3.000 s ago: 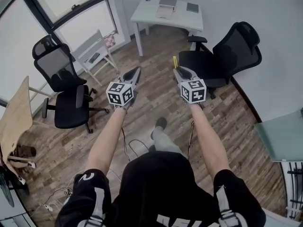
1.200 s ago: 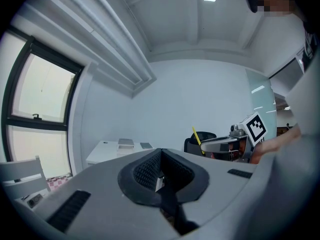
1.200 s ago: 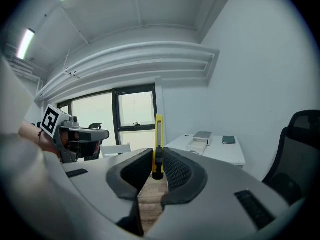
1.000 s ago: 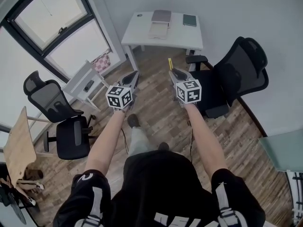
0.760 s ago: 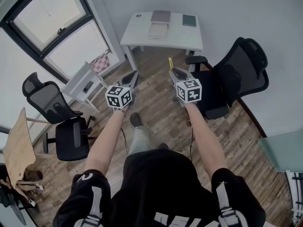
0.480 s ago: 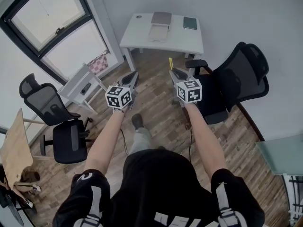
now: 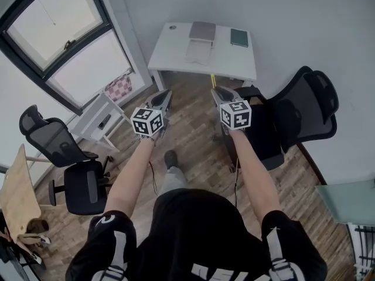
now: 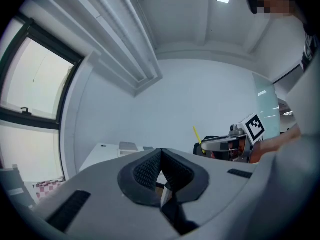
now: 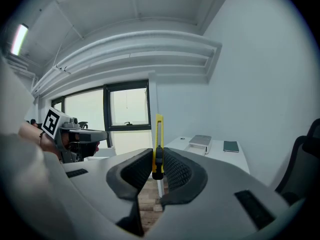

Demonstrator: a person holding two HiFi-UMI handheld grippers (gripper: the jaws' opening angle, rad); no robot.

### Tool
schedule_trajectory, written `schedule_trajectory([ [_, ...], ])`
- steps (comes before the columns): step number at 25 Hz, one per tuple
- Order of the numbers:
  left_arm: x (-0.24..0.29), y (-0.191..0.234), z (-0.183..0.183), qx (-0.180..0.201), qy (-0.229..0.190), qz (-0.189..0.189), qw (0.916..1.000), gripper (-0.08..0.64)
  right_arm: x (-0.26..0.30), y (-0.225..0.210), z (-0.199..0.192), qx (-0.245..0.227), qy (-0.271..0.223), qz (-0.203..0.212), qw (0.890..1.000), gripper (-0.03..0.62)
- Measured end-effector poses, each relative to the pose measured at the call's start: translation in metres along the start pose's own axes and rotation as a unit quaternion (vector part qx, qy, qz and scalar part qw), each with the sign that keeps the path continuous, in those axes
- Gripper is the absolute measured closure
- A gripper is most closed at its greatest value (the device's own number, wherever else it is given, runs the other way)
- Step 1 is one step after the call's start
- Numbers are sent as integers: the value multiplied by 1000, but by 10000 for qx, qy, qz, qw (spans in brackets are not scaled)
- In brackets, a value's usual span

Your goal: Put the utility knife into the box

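Note:
A yellow utility knife (image 9: 159, 144) stands upright between the pads of my right gripper (image 9: 158, 166), which is shut on it. In the head view the knife (image 7: 212, 78) sticks out ahead of the right gripper (image 7: 218, 90). My left gripper (image 7: 166, 93) is held level beside it, a little apart. Its jaws (image 8: 160, 166) are shut with nothing between them. Ahead, a flat grey and white box (image 7: 201, 38) lies on a white table (image 7: 176, 54). The same box (image 9: 200, 141) shows beyond the knife in the right gripper view.
A dark green notebook (image 7: 239, 37) lies on the table to the right of the box. A black office chair (image 7: 304, 110) stands close at my right. To the left are a small white side table (image 7: 99, 113), another black chair (image 7: 76, 168) and a large window (image 7: 53, 34).
The white table and the box have come nearer as the person walks forward. Both grippers keep their pose, and the knife stays in the right one.

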State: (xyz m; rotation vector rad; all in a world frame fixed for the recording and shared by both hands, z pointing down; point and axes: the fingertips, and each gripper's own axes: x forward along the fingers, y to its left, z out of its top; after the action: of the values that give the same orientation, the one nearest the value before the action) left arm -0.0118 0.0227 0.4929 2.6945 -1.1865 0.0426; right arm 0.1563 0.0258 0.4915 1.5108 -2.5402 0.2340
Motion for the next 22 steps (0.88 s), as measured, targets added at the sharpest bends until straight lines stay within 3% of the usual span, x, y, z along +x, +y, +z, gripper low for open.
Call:
schedule_trajectory([
  [12,105,104,26,-2,290,-460,9985,534,122,-59,23,298,185,-446,9984,512],
  [22,154,186,39,144,418,-782,9960,534,212,-71,33,408,350,-779,9955,512],
])
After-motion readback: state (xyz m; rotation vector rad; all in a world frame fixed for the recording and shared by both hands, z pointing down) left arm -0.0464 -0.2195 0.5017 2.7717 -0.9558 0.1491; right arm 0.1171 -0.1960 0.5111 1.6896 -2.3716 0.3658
